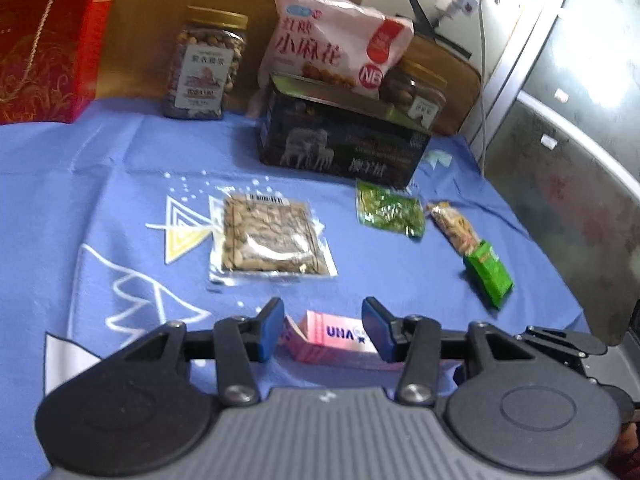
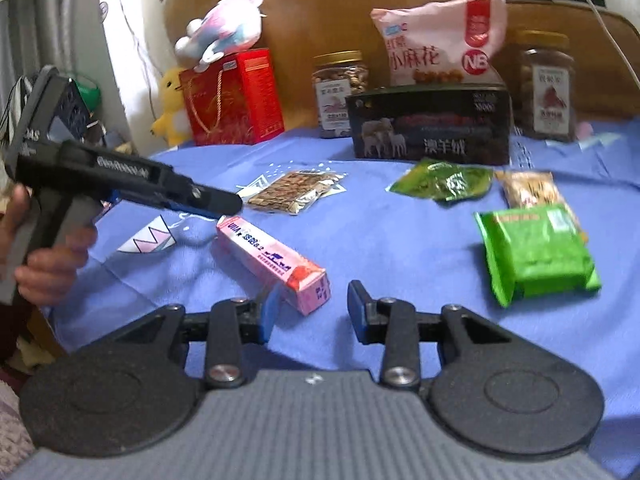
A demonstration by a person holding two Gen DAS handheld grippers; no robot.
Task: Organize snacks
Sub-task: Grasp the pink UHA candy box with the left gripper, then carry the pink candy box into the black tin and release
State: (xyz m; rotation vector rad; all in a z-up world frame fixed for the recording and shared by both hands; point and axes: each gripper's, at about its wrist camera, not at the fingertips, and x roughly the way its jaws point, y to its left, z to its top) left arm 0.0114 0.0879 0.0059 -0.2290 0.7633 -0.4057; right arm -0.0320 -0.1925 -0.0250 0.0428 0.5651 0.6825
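1. Left gripper (image 1: 323, 325) hangs w/ jaws spread either side of a pink carton (image 1: 340, 338) on the blue cloth (image 1: 120, 168); nothing is clamped. In the right-wrist view the carton lies just past the tip of that tool.
2. Right gripper (image 2: 310, 306) is also spread & empty, low over the cloth, w/ the carton's near end just beside its left finger.
3. Carton looks light & stiff, likely card; best taken across its narrow sides near the middle, gently, or it may crush.
4. Flat packs: 1 clear nut pack (image 1: 270, 240), 1 dark-green pouch (image 1: 390, 210), 1 tan pouch (image 1: 452, 224), 1 bright-green packet (image 1: 490, 272). Film looks slick & soft; pinch an edge seam, contents prob. brittle.
5. At the back: 2 nut jars (image 1: 206, 66) (image 2: 546, 84), rigid & prob. heavier; 1 dark tin (image 1: 340, 140); 1 pink bag (image 1: 340, 36) resting on it; 1 red gift box (image 1: 44, 48).
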